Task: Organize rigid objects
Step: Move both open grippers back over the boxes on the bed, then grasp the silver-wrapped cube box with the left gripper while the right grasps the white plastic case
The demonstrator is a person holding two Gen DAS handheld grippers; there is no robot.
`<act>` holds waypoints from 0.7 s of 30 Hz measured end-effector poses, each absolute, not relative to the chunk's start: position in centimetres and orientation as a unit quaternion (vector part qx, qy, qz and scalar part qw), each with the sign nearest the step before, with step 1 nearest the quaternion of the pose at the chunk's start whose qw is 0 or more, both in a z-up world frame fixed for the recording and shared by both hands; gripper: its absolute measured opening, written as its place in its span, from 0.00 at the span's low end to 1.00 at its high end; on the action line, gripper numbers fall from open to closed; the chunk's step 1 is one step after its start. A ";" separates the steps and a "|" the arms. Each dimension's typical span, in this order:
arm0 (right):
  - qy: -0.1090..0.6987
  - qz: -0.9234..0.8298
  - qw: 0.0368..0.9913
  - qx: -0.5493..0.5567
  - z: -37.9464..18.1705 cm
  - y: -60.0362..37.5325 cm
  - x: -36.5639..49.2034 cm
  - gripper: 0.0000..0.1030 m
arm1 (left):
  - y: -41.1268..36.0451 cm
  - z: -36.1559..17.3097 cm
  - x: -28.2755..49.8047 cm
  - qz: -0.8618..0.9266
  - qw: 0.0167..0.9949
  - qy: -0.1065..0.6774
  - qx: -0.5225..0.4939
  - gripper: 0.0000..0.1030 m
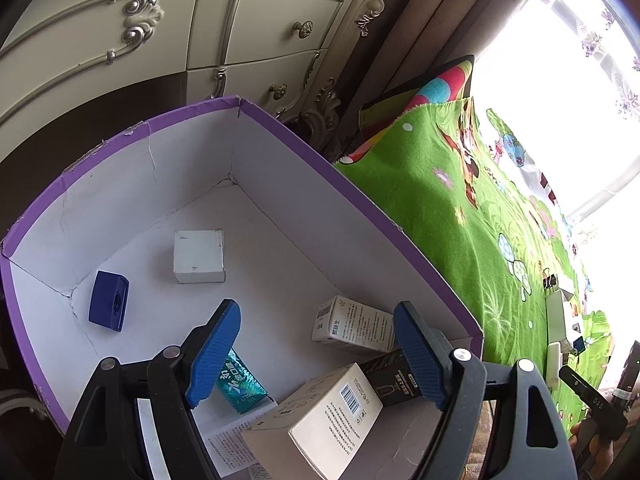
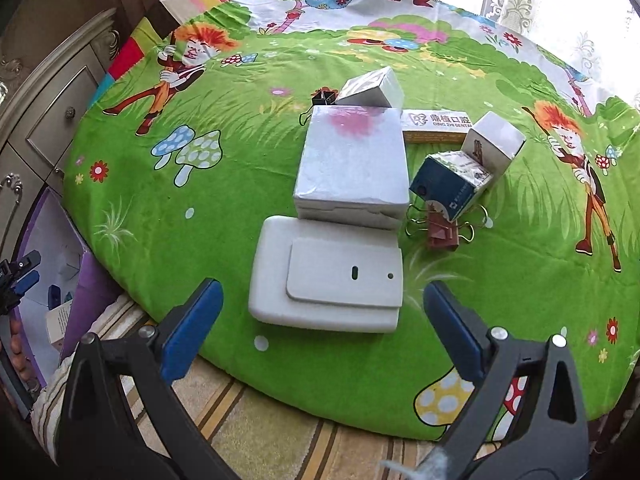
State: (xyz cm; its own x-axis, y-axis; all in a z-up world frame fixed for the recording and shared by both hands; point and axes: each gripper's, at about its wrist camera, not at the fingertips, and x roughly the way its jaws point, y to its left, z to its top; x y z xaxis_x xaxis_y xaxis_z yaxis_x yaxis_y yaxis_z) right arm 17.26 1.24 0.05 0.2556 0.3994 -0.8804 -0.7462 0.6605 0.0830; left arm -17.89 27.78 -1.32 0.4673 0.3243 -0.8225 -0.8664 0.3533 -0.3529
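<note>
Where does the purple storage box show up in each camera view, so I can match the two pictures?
Left wrist view: the purple box fills the centre and left, seen from above, open, with small boxes inside.
Right wrist view: the same box is a sliver at the far left edge, beside the green blanket.
Shared landmark: the green cartoon blanket, on the right in the left wrist view.

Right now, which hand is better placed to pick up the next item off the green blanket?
Right. The right gripper is open, empty and aimed at the flat white case just ahead of its fingers. The left gripper hangs open over the purple box, away from the blanket's items.
</note>
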 end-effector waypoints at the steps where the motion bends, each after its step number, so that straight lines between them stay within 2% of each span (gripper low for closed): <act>1: 0.486 0.370 0.771 -0.178 -0.1 1.3 17.4 0.98 | 27.8 -1.2 -17.7 0.395 0.754 0.332 -0.407 0.77; 12: 0.510 0.366 0.760 -0.172 -2.0 1.7 18.8 0.98 | 27.1 0.4 -14.5 0.384 0.773 0.332 -0.381 0.77; 21: 0.499 0.371 0.763 -0.176 -2.2 1.8 18.6 0.98 | 24.8 2.9 -7.7 0.339 0.810 0.338 -0.339 0.77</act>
State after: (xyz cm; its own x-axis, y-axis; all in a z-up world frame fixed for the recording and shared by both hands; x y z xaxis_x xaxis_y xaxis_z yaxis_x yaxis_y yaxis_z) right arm 18.62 1.80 -2.18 0.2264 0.3916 -0.8919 -0.7419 0.6626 0.1026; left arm -7.66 24.77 2.85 0.5415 0.3196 -0.7776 -0.7783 0.5402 -0.3199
